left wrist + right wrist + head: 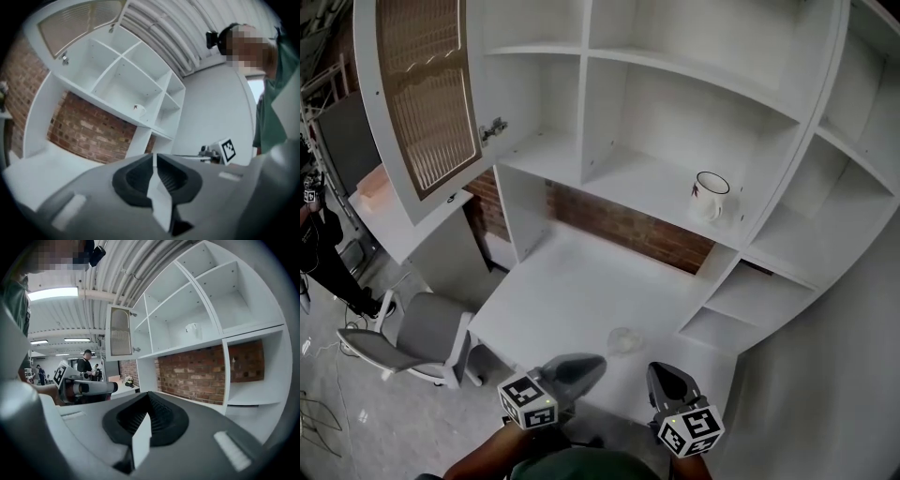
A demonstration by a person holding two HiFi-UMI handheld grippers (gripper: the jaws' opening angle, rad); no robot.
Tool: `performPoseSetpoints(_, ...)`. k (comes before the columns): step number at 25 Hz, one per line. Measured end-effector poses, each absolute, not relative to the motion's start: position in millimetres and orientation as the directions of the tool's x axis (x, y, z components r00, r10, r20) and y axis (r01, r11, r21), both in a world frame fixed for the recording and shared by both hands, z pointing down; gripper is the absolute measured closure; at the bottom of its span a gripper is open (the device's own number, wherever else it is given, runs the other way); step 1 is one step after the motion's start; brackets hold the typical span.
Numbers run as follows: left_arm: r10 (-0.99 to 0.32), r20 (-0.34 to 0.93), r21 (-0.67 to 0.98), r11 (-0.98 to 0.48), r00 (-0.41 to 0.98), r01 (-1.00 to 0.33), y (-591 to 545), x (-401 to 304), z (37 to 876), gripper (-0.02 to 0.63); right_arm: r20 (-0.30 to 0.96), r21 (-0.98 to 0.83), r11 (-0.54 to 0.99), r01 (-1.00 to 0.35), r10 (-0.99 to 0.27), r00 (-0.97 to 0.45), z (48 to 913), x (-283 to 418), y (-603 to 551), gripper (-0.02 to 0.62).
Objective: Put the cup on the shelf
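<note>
A white cup (711,195) with a dark rim and a small red mark stands upright on a shelf board (647,192) of the white shelf unit, near a divider. It also shows small in the left gripper view as the cup (138,110) and in the right gripper view as the cup (192,329). My left gripper (596,361) and right gripper (662,369) hover low over the desk's front edge, far from the cup. Both are shut with nothing between the jaws, as the left gripper (153,157) and right gripper (149,396) show up close.
A small clear round object (623,339) lies on the white desk (572,291) just ahead of the grippers. A cabinet door (427,89) with ribbed glass hangs open at the upper left. A grey office chair (422,337) stands left of the desk. Brick wall (628,230) backs the desk.
</note>
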State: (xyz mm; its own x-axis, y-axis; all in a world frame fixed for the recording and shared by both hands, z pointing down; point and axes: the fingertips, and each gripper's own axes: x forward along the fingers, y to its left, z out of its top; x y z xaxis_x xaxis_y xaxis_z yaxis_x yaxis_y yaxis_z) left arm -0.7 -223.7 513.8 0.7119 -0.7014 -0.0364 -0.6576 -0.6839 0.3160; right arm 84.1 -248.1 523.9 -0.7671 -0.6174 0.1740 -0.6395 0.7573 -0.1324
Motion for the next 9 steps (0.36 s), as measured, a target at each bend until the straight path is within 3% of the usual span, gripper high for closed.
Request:
performPoseSetpoints(7, -0.725, -0.079, 0.506, -0.62, 0.684, -0.599, -224.9, 4.1, 522.8, 0.525, 0.188, -0.153, 0.758, -0.634, -0.607, -0.772, 529.4, 78.7, -246.2, 0.589)
performPoseSetpoints(9, -0.727, -0.084, 0.545, -0.606, 0.682, -0.579, -226.0, 5.1, 523.9, 0.438, 0.191, -0.155, 0.758, -0.633, -0.606, -0.772, 530.0, 77.6, -247.0, 0.589)
